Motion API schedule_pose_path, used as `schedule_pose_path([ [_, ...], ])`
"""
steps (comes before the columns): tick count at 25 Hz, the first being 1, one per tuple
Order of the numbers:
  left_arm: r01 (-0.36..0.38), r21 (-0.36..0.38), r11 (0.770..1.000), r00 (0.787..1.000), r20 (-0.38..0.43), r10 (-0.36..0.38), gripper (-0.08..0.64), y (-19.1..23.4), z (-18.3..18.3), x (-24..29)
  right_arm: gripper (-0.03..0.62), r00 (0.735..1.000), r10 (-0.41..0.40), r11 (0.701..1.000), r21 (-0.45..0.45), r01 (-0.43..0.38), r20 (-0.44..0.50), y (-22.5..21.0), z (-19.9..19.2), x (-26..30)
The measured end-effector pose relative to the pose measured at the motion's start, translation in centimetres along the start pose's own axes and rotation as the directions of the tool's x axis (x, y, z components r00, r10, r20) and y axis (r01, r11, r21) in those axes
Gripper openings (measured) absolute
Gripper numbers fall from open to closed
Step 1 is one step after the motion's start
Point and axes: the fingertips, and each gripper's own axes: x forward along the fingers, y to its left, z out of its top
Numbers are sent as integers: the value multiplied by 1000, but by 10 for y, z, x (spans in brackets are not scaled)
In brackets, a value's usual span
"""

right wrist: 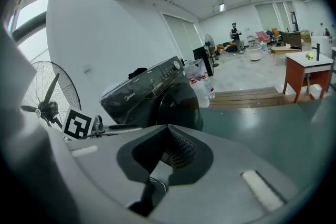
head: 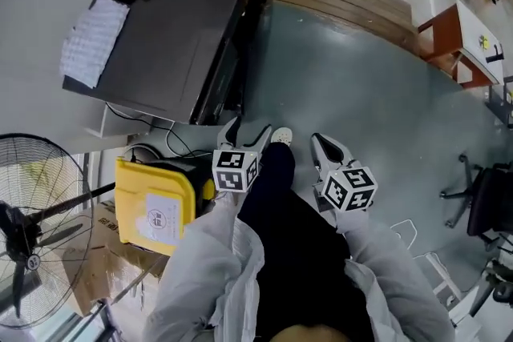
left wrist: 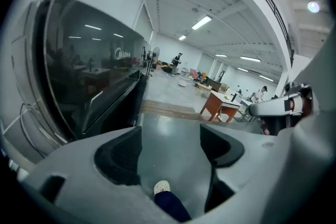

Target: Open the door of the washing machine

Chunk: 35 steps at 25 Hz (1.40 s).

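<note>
At the washing machine (head: 176,20), the door (right wrist: 178,103) looked shut, so all the opening was left. The left gripper (head: 248,132) had its jaws apart and empty; the right gripper (head: 325,146) had them together.

Washing machine only partly readable in every view

In the head view the washing machine (head: 160,20) ahead of the left gripper (head: 247,132) shows mostly its top, with its front nearly edge-on. In the left gripper view the door (left wrist: 89,81), left of the jaws, runs out past the lens rim, and its handle cannot be made out. In the right gripper view that gripper's own body hides the machine's lower front. The standing fan (head: 32,228) is cut by the left edge. A sleeve covers part of the yellow container (head: 152,204). The distant people (left wrist: 178,59) are too small to tell.
</note>
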Motion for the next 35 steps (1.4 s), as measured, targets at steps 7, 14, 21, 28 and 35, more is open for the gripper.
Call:
schedule_pose_path([
  [7,-104,-3,995,990,-92,103,337,56,-31,67,8,996,10,1000,24,-8,-87,-29,-7,53],
  [14,-186,51,981,969,-158,192,273,91,-49,109,9,989,50,996,80,-39,-138,-45,-6,81],
  [21,-285,44,958,944,-163,288,109,108,-47,117,8,989,56,994,100,-42,-136,-57,-3,84],
  [28,-332,-23,943,931,-167,324,71,109,-49,116,8,992,54,991,126,-40,-110,-61,-3,76],
  [35,-248,26,968,943,-223,247,69,82,-58,126,8,993,27,990,143,-11,-111,-70,-13,63],
])
